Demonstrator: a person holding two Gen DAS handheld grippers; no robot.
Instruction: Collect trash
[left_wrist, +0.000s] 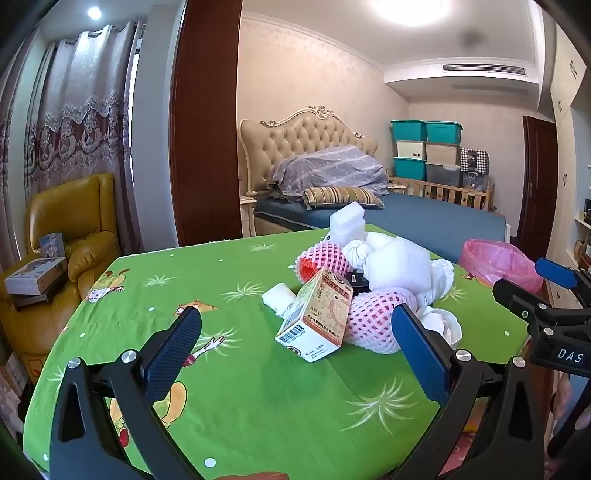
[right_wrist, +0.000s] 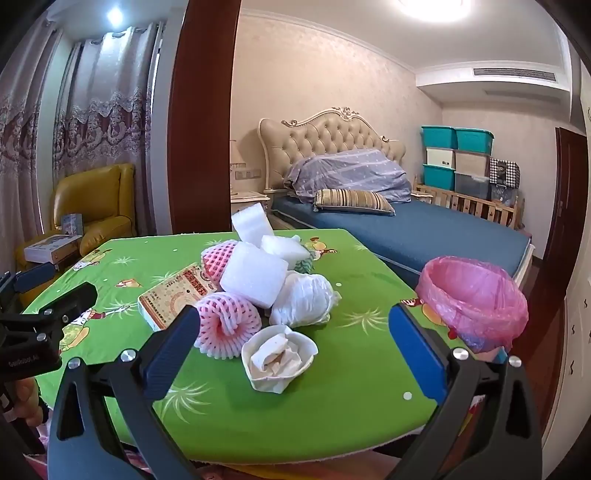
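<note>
Leftmost, left gripper (left_wrist: 295, 354) — jaws spread wide, nothing between them, poised above the green tablecloth (left_wrist: 240, 406). Centre: trash pile on the cloth — carton (left_wrist: 317, 314) tipped against pink foam nets (left_wrist: 376, 321), white foam blocks (left_wrist: 400, 266) on top, crumpled paper (right_wrist: 279, 356) nearest (paper apart from the pile's edge). Right gripper (right_wrist: 295, 354) likewise agape, empty. Far right: pink-lined bin (right_wrist: 476, 299) beside the table.
</note>
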